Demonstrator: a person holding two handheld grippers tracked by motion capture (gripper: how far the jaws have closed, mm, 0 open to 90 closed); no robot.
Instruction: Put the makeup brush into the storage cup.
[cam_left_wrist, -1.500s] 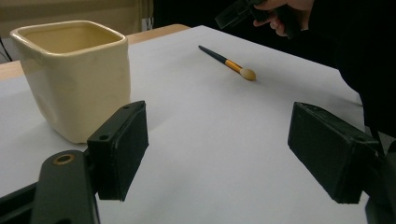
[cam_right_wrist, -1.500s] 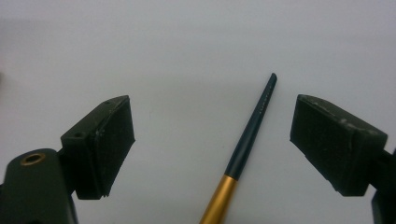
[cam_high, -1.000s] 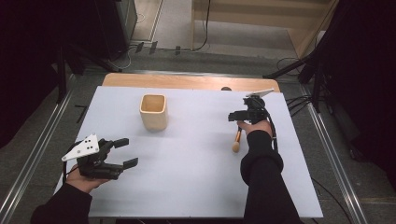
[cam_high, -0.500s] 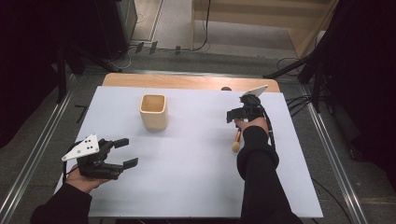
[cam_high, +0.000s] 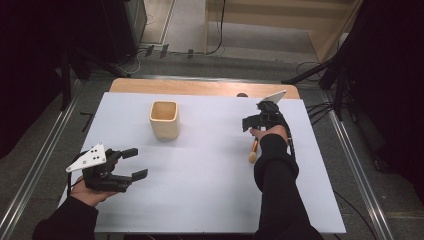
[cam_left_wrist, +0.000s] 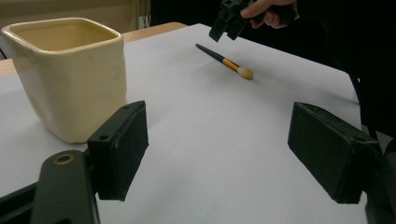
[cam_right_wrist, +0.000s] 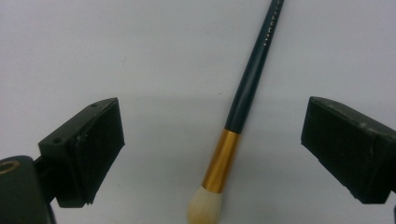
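white table (cam_high: 200, 200) in a dark room. a makeup brush (cam_right_wrist: 243, 112), dark handle, gold ferrule, pale bristles, lies flat between the right gripper (cam_right_wrist: 212, 154)'s just-widened jaws, untouched.

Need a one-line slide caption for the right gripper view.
Open right hand-held gripper poised over a makeup brush lying on the white table, jaws apart on either side of its gold ferrule.

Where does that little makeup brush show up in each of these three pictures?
High view: the brush lies right of centre, beside the sleeve.
Left gripper view: upper middle, below the right gripper.
Right gripper view: centre, between the open jaws, untouched.
Shared landmark: the white table sheet.
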